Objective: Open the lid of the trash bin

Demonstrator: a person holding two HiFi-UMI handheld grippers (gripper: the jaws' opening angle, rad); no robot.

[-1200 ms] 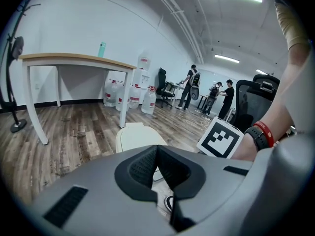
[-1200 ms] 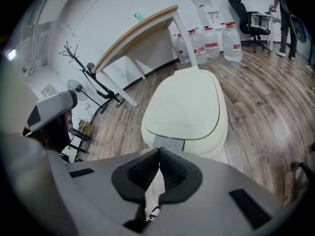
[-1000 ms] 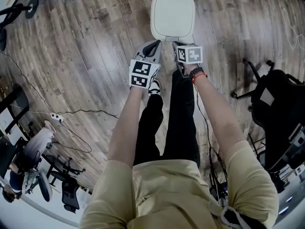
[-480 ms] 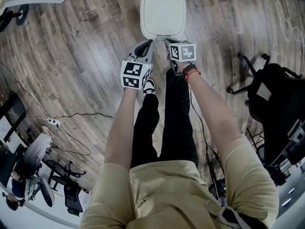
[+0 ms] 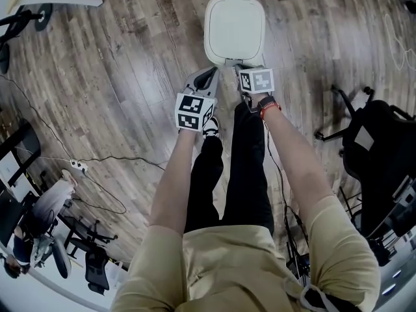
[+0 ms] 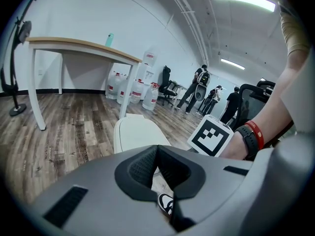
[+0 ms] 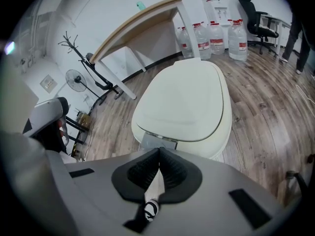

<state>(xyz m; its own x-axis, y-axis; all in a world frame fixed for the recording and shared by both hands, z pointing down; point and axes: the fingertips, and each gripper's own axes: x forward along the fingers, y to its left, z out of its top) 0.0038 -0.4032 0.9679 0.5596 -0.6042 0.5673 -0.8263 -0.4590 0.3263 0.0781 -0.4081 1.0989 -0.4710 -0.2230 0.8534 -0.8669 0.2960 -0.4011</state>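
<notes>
Wood-plank floor [image 5: 117, 77] of an open office bears a closed white trash bin [image 5: 234, 28].

The cream-white trash bin [image 7: 222, 132] stands upright on the wood floor [image 5: 130, 77], its rounded, flat lid [image 5: 234, 26] shut flush, a grey latch plate [image 7: 158, 141] at its front edge.

The head view looks steeply down at the wood-plank floor [image 5: 117, 77]; both gripper views face forward, low and close. All three share the white rounded plastic trash bin [image 5: 234, 28].
</notes>
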